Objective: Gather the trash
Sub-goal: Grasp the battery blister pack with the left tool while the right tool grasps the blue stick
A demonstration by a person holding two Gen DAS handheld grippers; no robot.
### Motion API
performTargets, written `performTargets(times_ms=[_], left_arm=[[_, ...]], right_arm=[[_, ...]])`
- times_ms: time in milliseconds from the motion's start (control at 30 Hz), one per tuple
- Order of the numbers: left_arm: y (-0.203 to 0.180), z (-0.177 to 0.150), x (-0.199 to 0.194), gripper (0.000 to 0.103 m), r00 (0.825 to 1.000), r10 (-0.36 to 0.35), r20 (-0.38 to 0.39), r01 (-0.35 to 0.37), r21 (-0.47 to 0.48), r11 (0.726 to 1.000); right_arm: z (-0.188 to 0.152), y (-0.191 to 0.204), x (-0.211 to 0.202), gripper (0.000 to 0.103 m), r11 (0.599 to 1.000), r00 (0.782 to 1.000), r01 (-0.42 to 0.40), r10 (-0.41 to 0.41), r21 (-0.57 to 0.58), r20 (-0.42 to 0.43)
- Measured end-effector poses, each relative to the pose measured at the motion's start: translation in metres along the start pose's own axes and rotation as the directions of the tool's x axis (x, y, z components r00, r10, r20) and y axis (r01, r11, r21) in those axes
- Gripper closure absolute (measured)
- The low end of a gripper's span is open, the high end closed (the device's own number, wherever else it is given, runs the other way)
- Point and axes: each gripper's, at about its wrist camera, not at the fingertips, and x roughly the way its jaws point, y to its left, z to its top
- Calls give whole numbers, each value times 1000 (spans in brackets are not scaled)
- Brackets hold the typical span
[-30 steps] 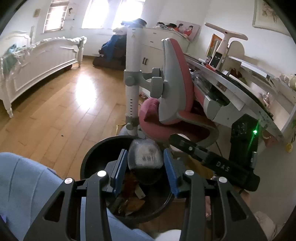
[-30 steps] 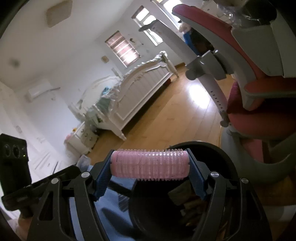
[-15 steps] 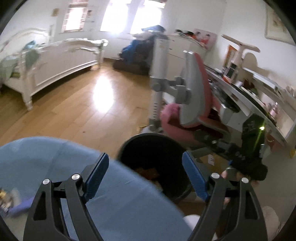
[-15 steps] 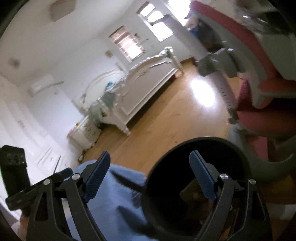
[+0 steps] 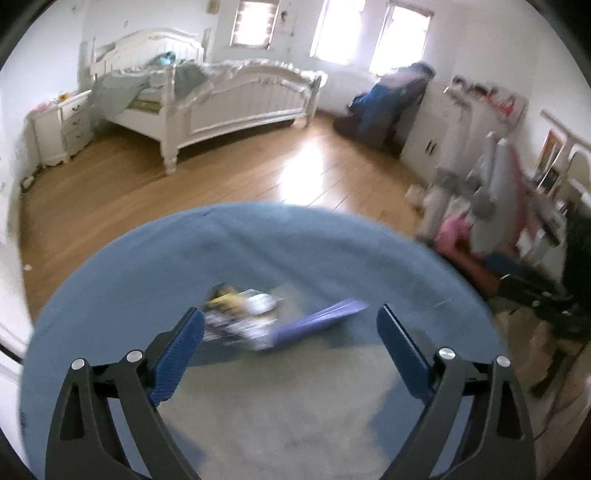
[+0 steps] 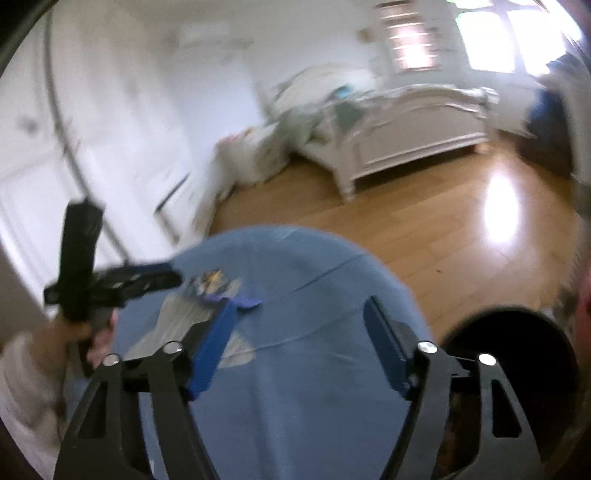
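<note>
Two empty grippers hover over the blue rug (image 5: 258,258): left gripper (image 5: 290,349) opening wide near the wrappers (image 5: 240,317), right gripper (image 6: 299,343) closing beside the bin (image 6: 517,332).

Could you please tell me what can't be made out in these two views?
- Wrappers, left view: motion blur hides any print.
- Bin, right view: cut off by the edge; the right tongs cover its contents.
- Chair, left view: smeared by blur.

Bright window (image 5: 400,35) daylight, floor (image 5: 303,177) glare, perhaps motion-blurred edges.
</note>
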Motion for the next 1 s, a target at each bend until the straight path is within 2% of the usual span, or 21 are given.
performTargets(times_ms=[67,200,400,433,467,500,567,667,700,800,1000], left_arm=[[11,-1,7,10,1000,5,-30,-4,28,1000],[23,-2,24,10,997,5,-71,3,105,995],[35,-3,39,10,994,-43,-105,56,120,991],[35,-4,40,10,993,-48,-106,61,129,990],[36,-5,39,10,993,-53,-108,68,138,988],[36,-4,40,10,992,-55,-110,72,150,986],[32,-4,43,10,992,-53,-117,72,171,983],[31,-3,50,11,992,-45,-118,69,203,977],[31,-3,50,18,992,-50,-116,73,207,976],[34,0,51,29,994,-38,-105,59,205,977],[37,4,49,27,992,-73,-105,87,129,988]], right_arm=[[7,23,26,37,993,998,-17,9,-117,-70],[14,55,74,39,949,981,-76,16,-305,-192],[22,72,131,39,869,954,-162,18,-467,-299],[24,74,140,41,857,947,-187,27,-480,-321],[24,76,148,49,851,942,-198,27,-487,-336],[25,76,156,53,849,935,-202,19,-489,-354],[30,73,159,63,860,927,-240,64,-451,-371],[31,69,153,75,870,923,-246,76,-428,-378],[32,66,149,82,878,922,-240,72,-415,-380],[28,57,137,94,905,923,-199,44,-376,-383],[2,47,107,94,945,928,-131,10,-301,-371]])
